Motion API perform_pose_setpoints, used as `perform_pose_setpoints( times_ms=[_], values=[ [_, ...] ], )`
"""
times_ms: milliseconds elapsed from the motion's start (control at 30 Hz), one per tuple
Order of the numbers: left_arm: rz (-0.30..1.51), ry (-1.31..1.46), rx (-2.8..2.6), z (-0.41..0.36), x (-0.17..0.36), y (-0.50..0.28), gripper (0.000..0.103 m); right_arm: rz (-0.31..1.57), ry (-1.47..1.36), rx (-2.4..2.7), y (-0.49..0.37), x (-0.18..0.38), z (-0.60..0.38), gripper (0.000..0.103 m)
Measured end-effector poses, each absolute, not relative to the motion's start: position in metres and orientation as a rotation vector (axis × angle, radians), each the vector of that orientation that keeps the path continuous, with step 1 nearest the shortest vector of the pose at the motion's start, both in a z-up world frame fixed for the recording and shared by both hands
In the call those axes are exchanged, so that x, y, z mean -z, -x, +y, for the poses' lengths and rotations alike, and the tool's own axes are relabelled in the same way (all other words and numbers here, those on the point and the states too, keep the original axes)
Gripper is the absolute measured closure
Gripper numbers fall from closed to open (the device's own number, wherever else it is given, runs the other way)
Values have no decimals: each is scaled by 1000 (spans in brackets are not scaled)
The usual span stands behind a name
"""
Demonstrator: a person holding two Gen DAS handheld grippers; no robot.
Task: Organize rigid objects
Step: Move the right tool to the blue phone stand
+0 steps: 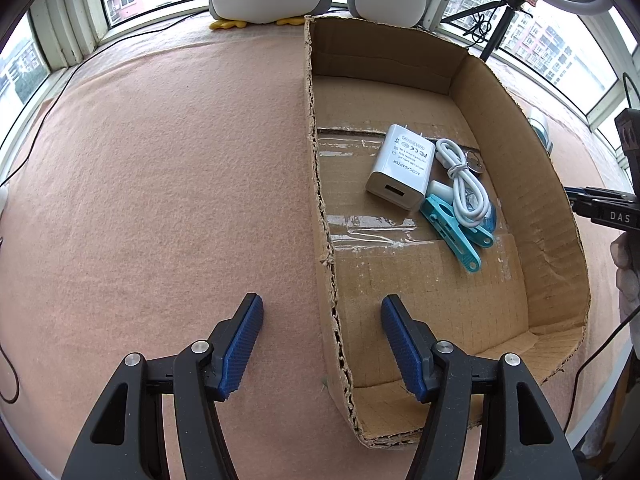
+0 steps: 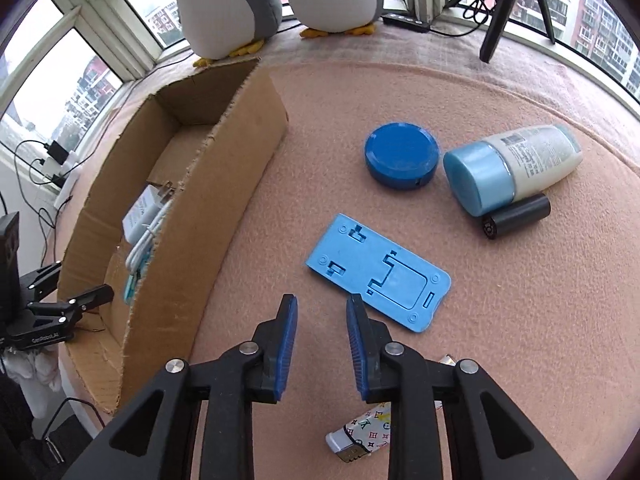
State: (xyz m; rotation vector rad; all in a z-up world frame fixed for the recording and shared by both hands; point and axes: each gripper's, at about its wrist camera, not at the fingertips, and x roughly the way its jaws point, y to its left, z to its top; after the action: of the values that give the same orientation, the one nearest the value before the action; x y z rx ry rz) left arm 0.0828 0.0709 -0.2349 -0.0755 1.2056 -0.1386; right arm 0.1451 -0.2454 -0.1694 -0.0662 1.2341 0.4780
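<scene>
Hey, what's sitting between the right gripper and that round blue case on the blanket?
In the right wrist view, the flat blue phone stand lies between the open right gripper and the round blue case; otherwise only bare pink blanket.

A pinkish-peach felt blanket [image 1: 160, 200] covers the broad bay-window ledge. White-framed windows [image 2: 80, 64] curve around its far edge, letting in flat daylight, with apartment blocks [image 1: 536, 40] outside. Two plush penguins [image 2: 280, 0] and a black tripod [image 2: 504, 8] stand by the glass.
</scene>
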Motion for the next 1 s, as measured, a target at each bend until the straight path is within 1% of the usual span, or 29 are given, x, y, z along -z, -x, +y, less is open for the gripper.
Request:
perform_pose_setpoints(
  times_ms=[67,133,167,500,633,700,800,833,867,933,1000],
  values=[
    [1206,79,138,72,235,-83,37,1191,124,-461,-143,162,-249,49],
    [1206,76,139,71,235,-84,37,1162,171,-452,-145,159,-252,38],
    [1207,75,139,71,235,-84,37,1161,188,-456,-148,160,-252,37],
    [1206,73,140,71,235,-84,37,1201,372,-484,-170,187,-233,37],
    [1206,75,140,71,235,-85,37,1214,379,-503,-174,191,-232,37],
    [1206,76,140,71,235,-85,37,1221,370,-496,-174,190,-234,39],
    [1206,74,141,71,235,-85,37,1224,364,-488,-171,189,-235,46],
    [1206,75,141,71,235,-85,37,1224,358,-483,-169,188,-236,50],
    [1206,75,141,71,235,-85,37,1223,349,-476,-168,187,-237,58],
    [1205,75,141,71,235,-85,37,1229,316,-463,-167,186,-240,66],
    [1206,74,141,71,235,-85,37,1234,277,-457,-165,185,-243,68]
  ],
)
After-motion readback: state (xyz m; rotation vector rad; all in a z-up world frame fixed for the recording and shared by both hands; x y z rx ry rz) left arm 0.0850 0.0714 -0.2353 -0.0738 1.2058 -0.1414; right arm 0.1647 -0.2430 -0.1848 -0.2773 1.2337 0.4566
